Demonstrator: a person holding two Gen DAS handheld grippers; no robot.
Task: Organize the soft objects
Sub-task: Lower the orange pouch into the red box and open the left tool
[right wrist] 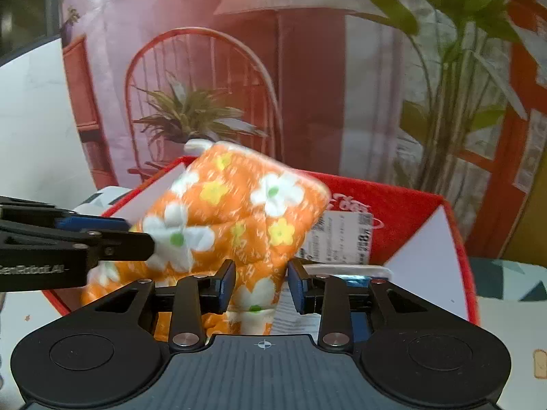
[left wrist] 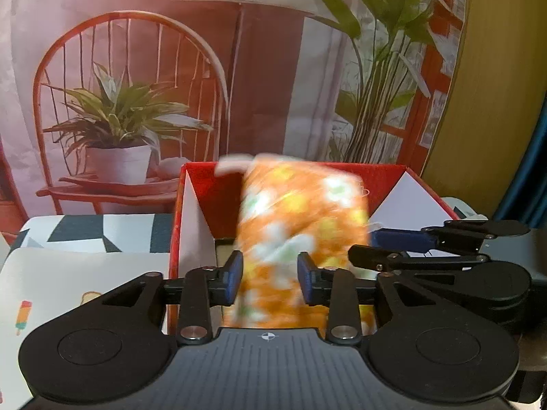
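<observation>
Right now both claws are at the release step, with the orange flowered quilted cloth going down into the red box. Low in the middle of the left wrist view, the left gripper [left wrist: 270,278] has its blue pads [left wrist: 235,275] standing a little apart, and the cloth [left wrist: 301,239] runs between them; I see slivers of gap at the pads, so I judge it is let go there, though blur makes that hard to swear to. Low centre of the right wrist view, the right gripper [right wrist: 261,285] is likewise part open, a fold of the cloth [right wrist: 232,215] rising between its fingers [right wrist: 227,285] without being pinched, as far as I can tell.

Outward from the claws, the cloth fills the centre of both frames, smeared as if moving, its bulk inside the walls of the red box [left wrist: 205,181]. A white loop shows at its upper corner, and a paper price tag [right wrist: 342,235] hangs at its right side in the right view. The box's white inner flaps [left wrist: 193,229] stand to the sides. Under it lies a patterned tablecloth [left wrist: 85,232], lower left; behind is a printed backdrop [left wrist: 119,102] of chair and plants.

Next, I reckon, both claws must open clear and draw back toward the bottom of the frame without snagging the cloth, then check it lies below the rim.
</observation>
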